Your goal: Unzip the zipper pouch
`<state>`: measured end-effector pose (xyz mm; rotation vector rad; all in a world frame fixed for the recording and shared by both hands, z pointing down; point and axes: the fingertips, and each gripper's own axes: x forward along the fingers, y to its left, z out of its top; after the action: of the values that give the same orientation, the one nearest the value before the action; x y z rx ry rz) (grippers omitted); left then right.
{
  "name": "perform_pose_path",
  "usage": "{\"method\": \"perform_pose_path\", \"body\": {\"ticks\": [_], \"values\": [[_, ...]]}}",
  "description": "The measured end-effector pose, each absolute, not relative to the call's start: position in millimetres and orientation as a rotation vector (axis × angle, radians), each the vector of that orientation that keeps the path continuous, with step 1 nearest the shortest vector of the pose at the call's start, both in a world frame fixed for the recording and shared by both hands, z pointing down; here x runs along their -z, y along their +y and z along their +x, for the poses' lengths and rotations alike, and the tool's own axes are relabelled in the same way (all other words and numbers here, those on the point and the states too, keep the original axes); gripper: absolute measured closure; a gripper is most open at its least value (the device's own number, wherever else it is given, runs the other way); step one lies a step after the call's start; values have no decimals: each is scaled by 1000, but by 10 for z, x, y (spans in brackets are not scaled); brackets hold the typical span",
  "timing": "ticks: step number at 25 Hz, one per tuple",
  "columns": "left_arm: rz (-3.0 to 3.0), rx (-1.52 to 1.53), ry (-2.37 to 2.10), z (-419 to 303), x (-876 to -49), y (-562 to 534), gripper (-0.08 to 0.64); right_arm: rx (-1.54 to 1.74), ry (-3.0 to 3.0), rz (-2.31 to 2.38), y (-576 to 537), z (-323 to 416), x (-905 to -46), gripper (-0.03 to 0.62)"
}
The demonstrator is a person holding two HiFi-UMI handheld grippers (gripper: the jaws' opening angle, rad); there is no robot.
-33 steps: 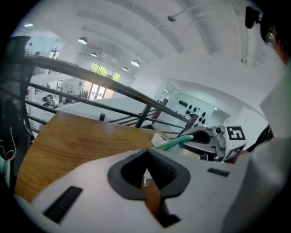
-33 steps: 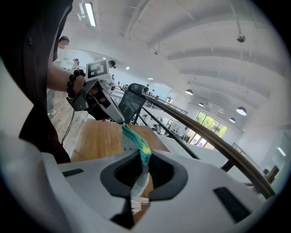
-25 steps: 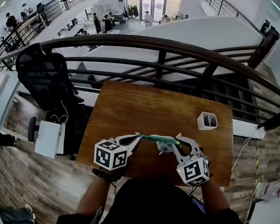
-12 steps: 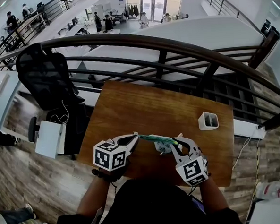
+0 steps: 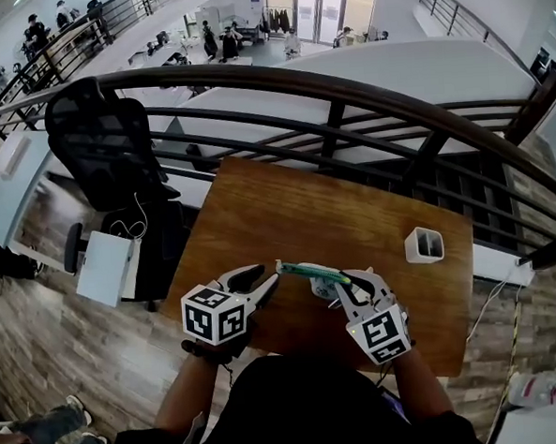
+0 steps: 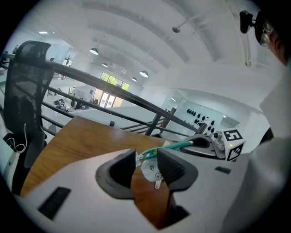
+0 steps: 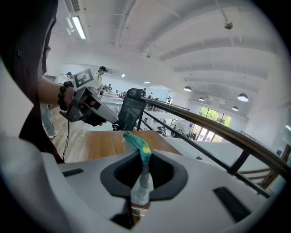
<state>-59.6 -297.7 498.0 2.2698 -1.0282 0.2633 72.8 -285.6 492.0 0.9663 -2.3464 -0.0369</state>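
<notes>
My right gripper (image 5: 349,283) is clamped on one end of the zipper pouch (image 5: 309,272), held above the table's (image 5: 287,211) near edge. My left gripper's (image 5: 260,282) jaws have just been opening and pinch nothing; the pouch's free end is just ahead. It looks light and floppy, so I'd pinch the zipper pull.

Head view: I get the zipper pouch (image 5: 304,271) mainly as a green zip line. Its right end is covered by the right tongs (image 5: 344,285), and I cannot make out the slider. The near edge of the table (image 5: 305,205) is hidden under the person's dark top (image 5: 298,403).

White container (image 5: 423,245): contents too small to tell.

Right gripper view: the pouch's lower part drops out of sight between the pads (image 7: 159,179). The tongs' body blocks most of the table.

Left gripper view: the print on the pouch's pale face (image 6: 153,167) is too small to read. The person's sleeve (image 6: 273,150) is cut off at the right edge.
</notes>
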Motion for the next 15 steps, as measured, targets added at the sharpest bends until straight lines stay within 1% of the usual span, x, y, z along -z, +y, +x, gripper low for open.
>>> {"method": "perform_pose_path", "body": {"ticks": [4, 7, 9, 11, 15], "values": [[2276, -197, -1053, -671, -4922, -2954, 407, -53, -2386, 974, -2908, 671, -4973, 565], [2264, -182, -1054, -702, -4916, -2927, 408, -90, -2377, 989, -2920, 684, -5033, 544], [2257, -175, -1057, -722, -4918, -2917, 408, -105, -2355, 993, -2917, 738, -5100, 490], [2254, -164, -1066, -753, -4916, -2915, 408, -121, -2328, 998, -2904, 814, -5179, 410], [2252, -142, -1078, -794, -4898, -2932, 408, -138, -2255, 1044, -2896, 993, -5207, 388]]}}
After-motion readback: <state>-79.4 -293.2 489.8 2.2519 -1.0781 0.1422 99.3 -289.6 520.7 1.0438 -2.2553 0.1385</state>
